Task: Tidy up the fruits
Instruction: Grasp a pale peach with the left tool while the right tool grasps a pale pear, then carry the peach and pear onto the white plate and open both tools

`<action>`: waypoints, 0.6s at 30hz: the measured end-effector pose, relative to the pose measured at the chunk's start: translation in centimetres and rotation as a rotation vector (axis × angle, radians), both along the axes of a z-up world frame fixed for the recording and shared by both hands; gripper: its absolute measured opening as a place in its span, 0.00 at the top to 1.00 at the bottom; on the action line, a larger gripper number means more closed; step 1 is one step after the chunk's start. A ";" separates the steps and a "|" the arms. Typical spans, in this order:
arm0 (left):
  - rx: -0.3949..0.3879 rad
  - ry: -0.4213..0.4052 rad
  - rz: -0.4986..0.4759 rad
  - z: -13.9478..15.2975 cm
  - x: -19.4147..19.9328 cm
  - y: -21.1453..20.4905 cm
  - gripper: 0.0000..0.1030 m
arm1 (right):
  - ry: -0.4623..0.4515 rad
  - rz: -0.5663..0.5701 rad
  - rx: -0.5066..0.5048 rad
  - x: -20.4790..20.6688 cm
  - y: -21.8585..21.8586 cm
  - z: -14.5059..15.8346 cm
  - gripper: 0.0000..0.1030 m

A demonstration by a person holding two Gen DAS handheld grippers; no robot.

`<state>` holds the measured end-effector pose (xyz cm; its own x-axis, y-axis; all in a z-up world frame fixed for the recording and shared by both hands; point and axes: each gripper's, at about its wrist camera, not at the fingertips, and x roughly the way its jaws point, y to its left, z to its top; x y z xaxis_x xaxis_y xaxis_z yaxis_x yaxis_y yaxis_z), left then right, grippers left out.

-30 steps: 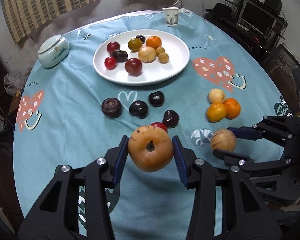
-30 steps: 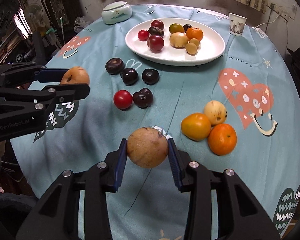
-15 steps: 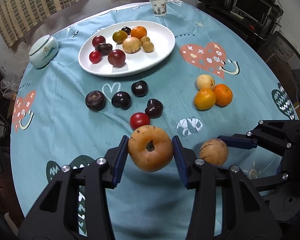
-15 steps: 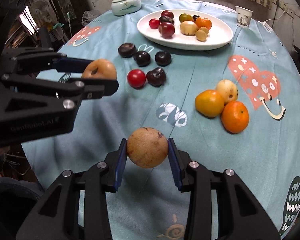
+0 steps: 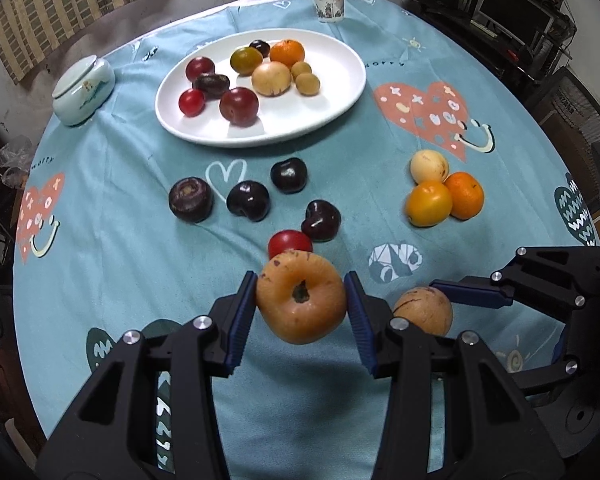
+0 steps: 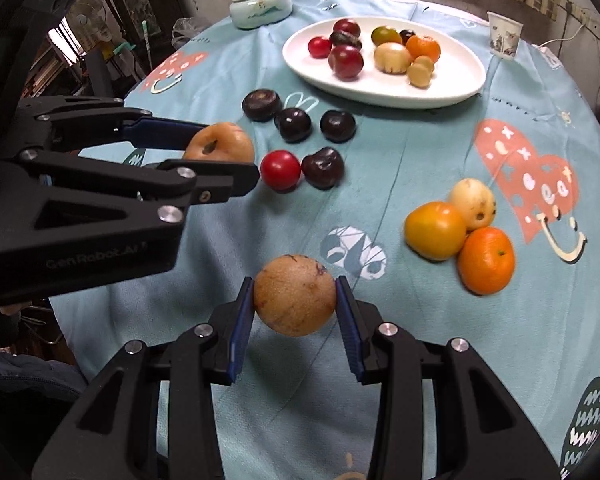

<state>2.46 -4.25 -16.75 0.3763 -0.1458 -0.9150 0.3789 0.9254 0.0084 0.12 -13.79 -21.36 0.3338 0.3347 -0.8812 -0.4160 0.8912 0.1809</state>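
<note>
The left claw is closed on a big orange-brown fruit; its two blue pads press on the fruit's sides, and the fruit's stem dent faces the camera. The right claw is closed on a round brown fruit with dark specks; its pads squeeze that fruit from both sides too. Both fruits are held up over the near part of the blue tablecloth; in the left view the brown fruit sits just to the right of the orange-brown one.

Just past the left claw lies a small red fruit, touching a dark heart-shaped fruit; a little farther are three more dark fruits in a loose row, near a white heart drawn on the cloth. Off to the right side is a little pile of three fruits that touch each other: a yellow-orange one, a bright orange and a pale yellow one; they lie beside a big pink heart with a smile on the cloth.

Farther back is a white plate; on it are red, dark, green, orange and tan fruits, bunched to its left and middle, and the right part of the plate is bare. To the left of the plate stands a pale green jar with a lid; at the far edge of the table stands a paper cup. Behind the table hang striped curtains.
</note>
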 end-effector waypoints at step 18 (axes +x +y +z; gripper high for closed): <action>-0.055 -0.229 0.052 8.2 10.9 0.1 0.56 | -0.333 -0.139 0.080 10.9 -3.1 11.5 0.61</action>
<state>13.39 -4.16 -8.59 0.5812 -0.1679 -0.7963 0.3249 0.9450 0.0379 11.04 -16.89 -9.87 0.6452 0.3296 -0.6893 -0.3397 0.9318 0.1277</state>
